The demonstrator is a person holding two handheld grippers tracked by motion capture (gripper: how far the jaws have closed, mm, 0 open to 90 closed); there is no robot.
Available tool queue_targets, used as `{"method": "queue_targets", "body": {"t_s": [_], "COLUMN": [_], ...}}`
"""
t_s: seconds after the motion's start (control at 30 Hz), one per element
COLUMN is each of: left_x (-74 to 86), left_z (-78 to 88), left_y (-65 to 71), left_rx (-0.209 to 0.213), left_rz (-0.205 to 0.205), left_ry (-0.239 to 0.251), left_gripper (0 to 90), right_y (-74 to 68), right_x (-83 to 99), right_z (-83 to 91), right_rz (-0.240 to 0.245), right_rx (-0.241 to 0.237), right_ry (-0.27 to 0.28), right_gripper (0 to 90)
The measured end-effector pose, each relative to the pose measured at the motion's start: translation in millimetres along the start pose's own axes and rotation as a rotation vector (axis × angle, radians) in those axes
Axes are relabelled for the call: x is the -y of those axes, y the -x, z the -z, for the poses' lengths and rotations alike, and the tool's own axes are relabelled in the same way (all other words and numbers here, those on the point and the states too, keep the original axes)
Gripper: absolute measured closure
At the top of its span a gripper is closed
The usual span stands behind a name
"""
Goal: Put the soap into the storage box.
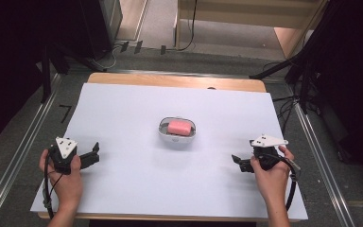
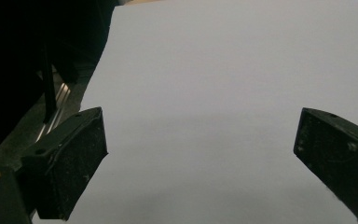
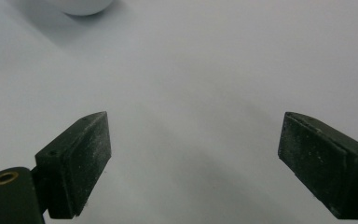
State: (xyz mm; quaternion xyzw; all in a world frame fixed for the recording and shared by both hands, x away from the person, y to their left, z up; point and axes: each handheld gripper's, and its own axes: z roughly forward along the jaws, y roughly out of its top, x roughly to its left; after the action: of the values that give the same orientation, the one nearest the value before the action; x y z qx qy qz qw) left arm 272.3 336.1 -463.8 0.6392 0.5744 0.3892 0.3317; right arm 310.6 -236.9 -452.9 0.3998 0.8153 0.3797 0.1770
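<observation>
1. The left gripper (image 1: 90, 153) sits low over the near left part of the desk (image 1: 123, 189), held in the person's left hand (image 1: 65, 177). In the left gripper view its fingers (image 2: 72, 163) stand wide apart with nothing but the white desk top between them.

2. At the middle of the desk stands a small white dish (image 1: 177, 131) with a pink soap bar (image 1: 179, 127) lying inside it, flat and roughly centred. Both grippers are well apart from it, one to each side.

3. The right gripper (image 1: 240, 162) is near the right edge of the desk, held in the right hand (image 1: 270, 177) and pointing inward toward the dish. Its fingers (image 3: 77, 163) are spread wide and hold nothing; the right gripper view catches the dish's rim (image 3: 81, 5) at the top left corner, far ahead.

4. My reading of the step: both grippers are empty and parked at the sides, so either a pick of the soap bar is about to start or a placement into the dish is just done. The pictures alone do not settle which.

5. If a pick comes next, a gripper would need to travel to the centre, come down over the dish and straddle the bar across its short side, with the fingers clearing the rim.

6. Nothing lies on the desk between either gripper and the dish. Beyond the desk are dark stands, cables on the floor (image 1: 146, 56) and metal rails at the sides, all out of the way.
</observation>
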Motion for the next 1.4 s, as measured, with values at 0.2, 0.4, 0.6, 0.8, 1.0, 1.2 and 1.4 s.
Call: {"method": "queue_targets", "body": {"t_s": [0.2,0.4,0.6,0.8,1.0,1.2,1.4], "left_x": [0.0,0.0,0.0,0.0,0.0,-0.1,0.0], "left_z": [-0.2,0.0,-0.3,-0.2,-0.4,-0.8,-0.4], "left_y": [0.0,0.0,-0.5,-0.4,-0.4,-0.1,0.5], "left_rx": [-0.001,-0.001,0.002,0.002,0.002,-0.002,-0.007], "left_rz": [0.0,0.001,0.002,0.002,0.003,0.002,-0.002], "left_ry": [0.0,0.0,-0.001,0.0,0.0,-0.002,0.001], "left_gripper": [2.8,2.8,2.8,2.8,2.8,2.8,2.8], "right_y": [3.3,6.6,9.8,13.8,16.9,21.3,22.2], "right_x": [16.2,31.6,44.2,55.5,67.1,81.7,88.7], "right_z": [8.7,19.1,36.7,49.7,59.5,66.7,68.6], "right_rz": [-0.037,-0.064,-0.083,-0.107,-0.134,-0.193,-0.224], "right_rx": [0.013,0.035,0.067,0.086,0.104,0.127,0.136], "right_ry": [0.013,0.027,0.05,0.068,0.086,0.171,0.237], "right_gripper": [9.9,9.9,9.9,9.9,9.9,9.9,9.9]}}
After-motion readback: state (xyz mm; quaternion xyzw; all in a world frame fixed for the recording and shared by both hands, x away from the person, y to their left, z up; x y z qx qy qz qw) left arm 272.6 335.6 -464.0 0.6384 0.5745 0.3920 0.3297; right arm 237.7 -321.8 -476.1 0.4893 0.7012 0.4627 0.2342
